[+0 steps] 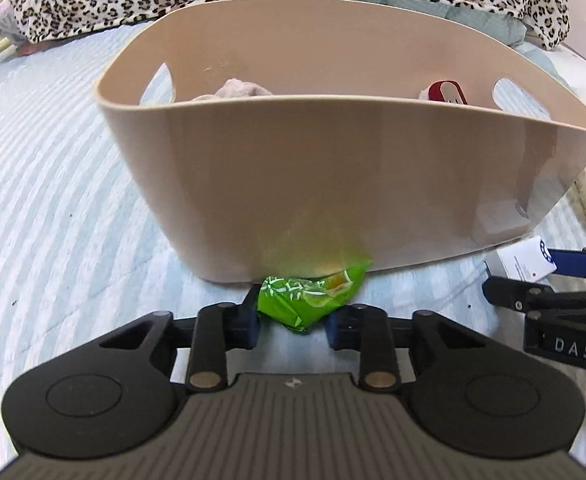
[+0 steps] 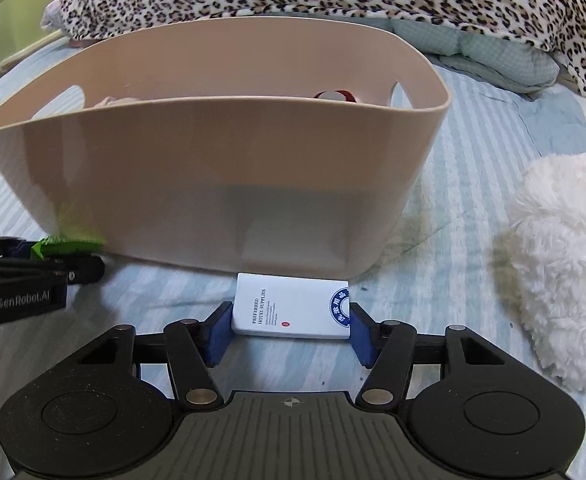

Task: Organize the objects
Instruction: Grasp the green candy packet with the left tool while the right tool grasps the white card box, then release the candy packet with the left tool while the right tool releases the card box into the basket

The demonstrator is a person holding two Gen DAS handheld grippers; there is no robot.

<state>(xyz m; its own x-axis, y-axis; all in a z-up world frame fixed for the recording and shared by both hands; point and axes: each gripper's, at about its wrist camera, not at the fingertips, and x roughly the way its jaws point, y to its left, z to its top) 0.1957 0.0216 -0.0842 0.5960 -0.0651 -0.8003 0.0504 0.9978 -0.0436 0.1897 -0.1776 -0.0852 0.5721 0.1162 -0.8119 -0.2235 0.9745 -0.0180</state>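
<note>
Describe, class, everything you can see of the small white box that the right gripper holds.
The small white rectangular box, seemingly cardboard, bears the words "PREFERRED HOTEL SUPPLIES", a small red mark and a blue round emblem at one end. It lies flat, closed, clamped end to end by the right gripper and its blue pads, just before the beige plastic basket, over the striped bedcover.

Readable print on a box and both grippers

White box (image 2: 291, 307) reads "PREFERRED HOTEL SUPPLIES"; left gripper (image 2: 33, 276), at the left, bears "GenRobot.AI"; right gripper (image 1: 549, 280), at the right, shows "DAS".
</note>
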